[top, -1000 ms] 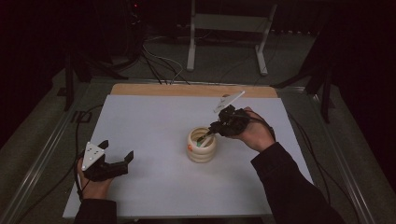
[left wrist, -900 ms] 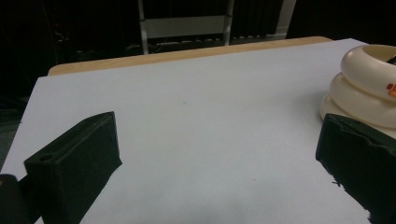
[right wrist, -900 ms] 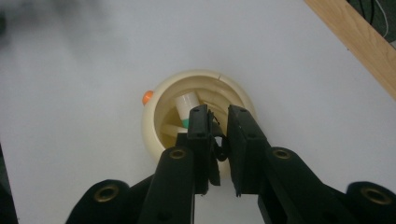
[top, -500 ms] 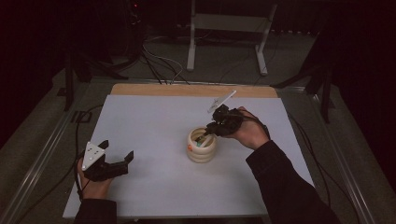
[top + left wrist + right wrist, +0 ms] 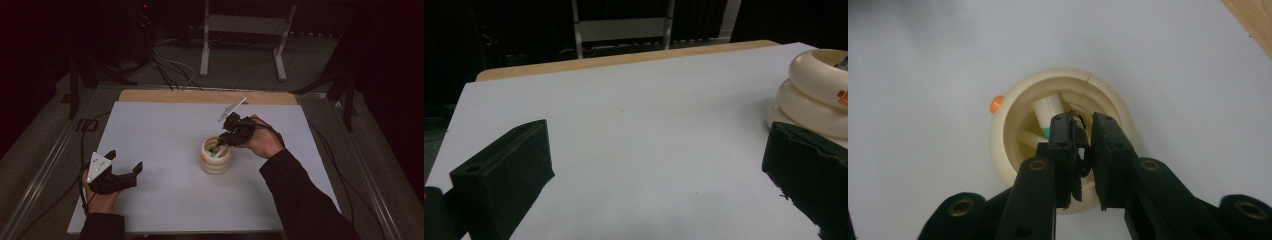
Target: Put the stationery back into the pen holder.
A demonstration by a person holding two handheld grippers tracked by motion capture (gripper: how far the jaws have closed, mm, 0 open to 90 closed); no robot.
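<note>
A cream cup (image 5: 216, 162) made of stacked rings stands mid-table, with an orange dot (image 5: 996, 104) on its side. Inside it leans a white tube with a green band (image 5: 1049, 112). My right gripper (image 5: 220, 144) points down into the cup's mouth from the right. In the right gripper view its jaws (image 5: 1081, 118) are shut on a thin dark object (image 5: 1081, 152), which I cannot make out further. My left gripper (image 5: 125, 161) rests on the table at the front left, open with nothing between its fingers. In the left gripper view the gripper (image 5: 659, 170) has the cup (image 5: 819, 95) off to its right.
The white table top (image 5: 165, 125) has a wooden strip (image 5: 200, 96) along its far edge. A metal stand (image 5: 242, 30) and loose cables (image 5: 170, 65) lie on the dark floor beyond. A cable (image 5: 82, 150) trails off the left edge.
The right hand has shifted slightly and its top plate leans a bit more to the left; its tips stay in the cup's mouth. The left gripper has not moved.
</note>
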